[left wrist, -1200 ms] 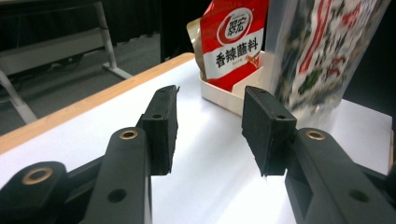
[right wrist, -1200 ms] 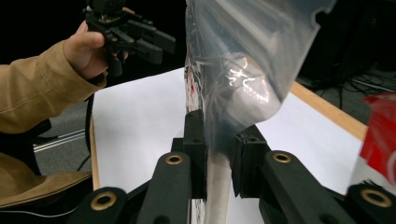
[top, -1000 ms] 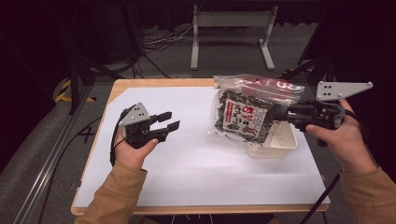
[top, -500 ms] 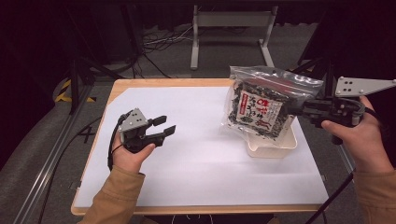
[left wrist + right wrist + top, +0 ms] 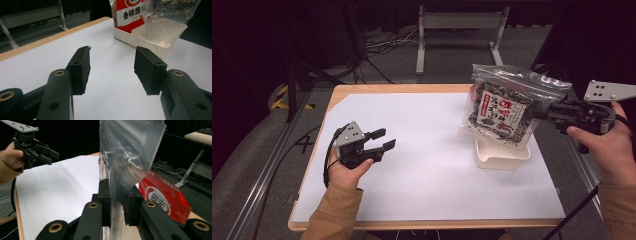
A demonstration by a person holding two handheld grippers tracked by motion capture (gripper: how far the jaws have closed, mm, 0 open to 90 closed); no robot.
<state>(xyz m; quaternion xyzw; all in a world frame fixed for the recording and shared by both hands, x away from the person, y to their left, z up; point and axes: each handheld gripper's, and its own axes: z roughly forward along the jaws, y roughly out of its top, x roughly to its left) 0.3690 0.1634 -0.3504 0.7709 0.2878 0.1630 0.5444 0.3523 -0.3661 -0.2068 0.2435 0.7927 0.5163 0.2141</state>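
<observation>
Your right gripper (image 5: 546,111) is clamped on the clear edge of the bag (image 5: 501,112), and you hold that bag up in the air at the right side of the table (image 5: 427,150). In the right gripper view the clear plastic (image 5: 125,162) runs up between the two pads, which press on it from both sides, and the red printed part of the bag (image 5: 162,200) hangs beyond them. From above, the bag hangs tilted over the white tray (image 5: 503,155), and its lower edge covers the tray's far rim; whether it touches the tray you cannot tell from here. The tray sits on the white sheet near the table's right edge.

Your left gripper (image 5: 381,139) is well apart from all this, low over the left part of the table, pointing toward the bag. Its jaws have just been opening and now stand apart with nothing between them. In the left gripper view, bare white table shows in the gap, with the tray (image 5: 160,41) and the bag's red label (image 5: 130,15) farther off.
</observation>
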